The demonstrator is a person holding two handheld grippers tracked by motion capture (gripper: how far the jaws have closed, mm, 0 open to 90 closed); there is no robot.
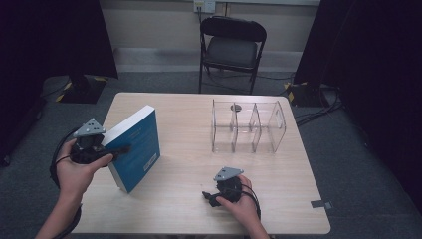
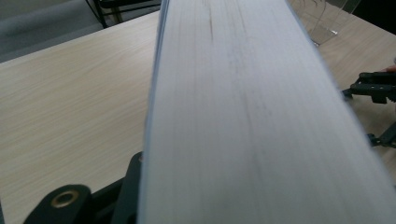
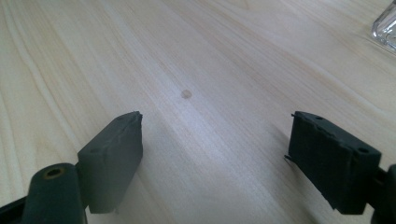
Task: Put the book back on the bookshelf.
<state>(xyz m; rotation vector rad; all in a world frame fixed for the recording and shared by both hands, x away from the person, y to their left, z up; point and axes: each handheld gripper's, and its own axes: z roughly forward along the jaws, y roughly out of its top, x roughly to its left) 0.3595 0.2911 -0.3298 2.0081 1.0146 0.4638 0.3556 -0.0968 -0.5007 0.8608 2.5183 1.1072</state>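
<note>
So from my seat at the feed, the biggest thing is the light wood table [image 1: 189,199], sitting on grey carpet with a black folding chair [image 1: 232,47] behind its far edge.

Next down in size is the clear acrylic organizer [image 1: 248,127] on the far right part of the table, with what looks like 3 compartments side by side. I can't tell what the small dark thing behind or inside it is.

Then the blue book [image 1: 141,148], on the left half of the table. It's tilted up, its lower edge at the table near the front, its white page block facing left toward my left hand-held gripper [image 1: 121,149]. That one is clamped on the book: in the high view a jaw lies across the blue cover, and in the left gripper view the page edge [image 2: 243,121] runs straight up out of the jaws, with a black jaw hugging its left side. The book is well apart from the organizer.

My right hand-held gripper [image 3: 215,158] is parked low over bare table near the front edge, right of the book and not touching it. Its 2 jaws stand wide apart with nothing between them, just wood grain and 1 small round mark [image 3: 186,94].
</note>
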